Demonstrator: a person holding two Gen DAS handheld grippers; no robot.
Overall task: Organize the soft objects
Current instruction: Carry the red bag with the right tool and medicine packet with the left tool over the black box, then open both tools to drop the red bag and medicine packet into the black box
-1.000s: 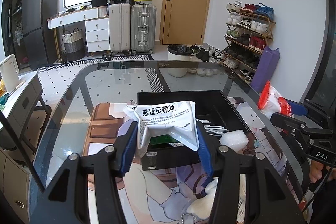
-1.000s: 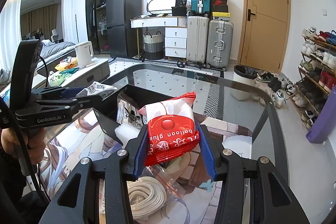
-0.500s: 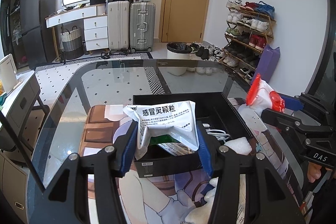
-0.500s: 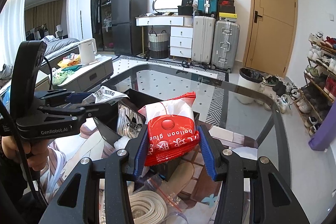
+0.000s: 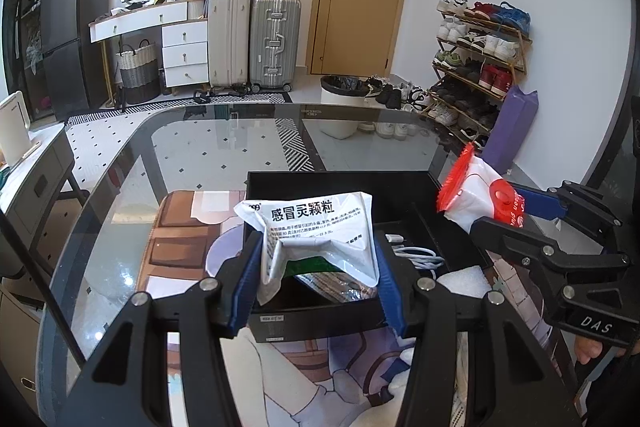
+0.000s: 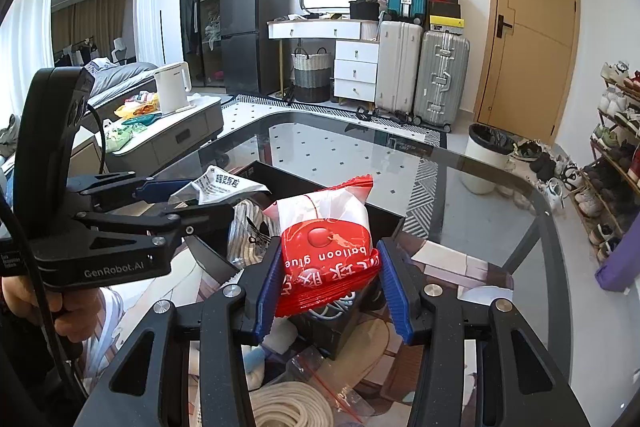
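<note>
A crumpled white foil sachet with black Chinese print (image 5: pixel 316 227) sits pinched between the blue pads of the left gripper (image 5: pixel 316 277), its jaws partly closed on it, held above the near end of an open black rectangular box (image 5: pixel 340 183). The red-and-white plastic packet printed "balloon glue" (image 6: pixel 326 247) is clamped in the right gripper (image 6: pixel 332 287), jaws narrowed onto its sides, over the box's right edge. Inside the box lie a white cable (image 5: pixel 420 255) and a white foam block (image 5: pixel 464 279). The box rests on a printed mat (image 5: pixel 188 231) on the dark glass bench (image 5: pixel 200 147).
</note>
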